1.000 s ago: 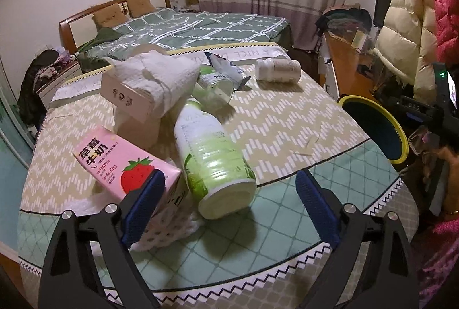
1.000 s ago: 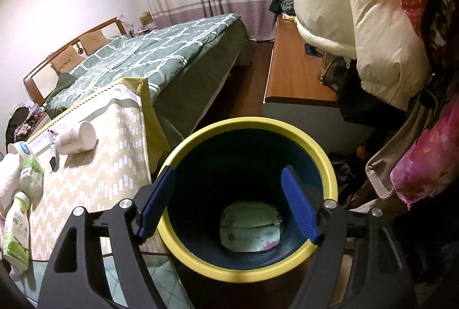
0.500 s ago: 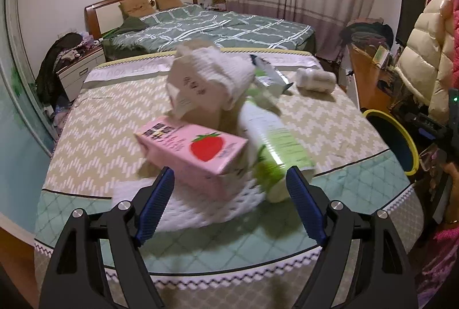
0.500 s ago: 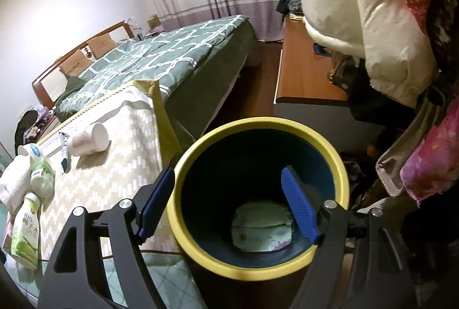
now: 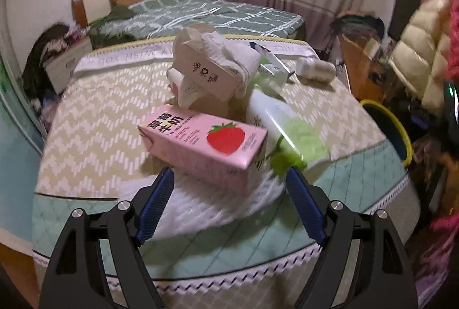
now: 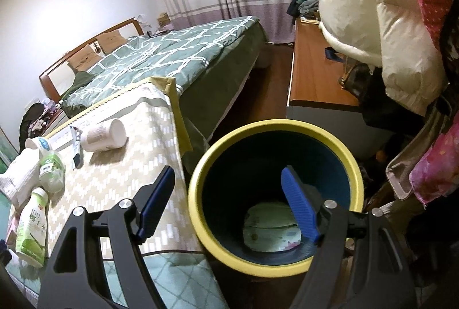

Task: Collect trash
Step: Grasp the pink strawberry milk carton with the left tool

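Left gripper angled down, jaws apart, right gripper likewise, both empty

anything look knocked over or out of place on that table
Most of it. The pink strawberry milk carton lies on its side, the green-labelled bottle lies flat beside it, and a white cup is tipped over further back. A tissue-stuffed cardboard box sits askew on the pile. Nothing looks spilled.
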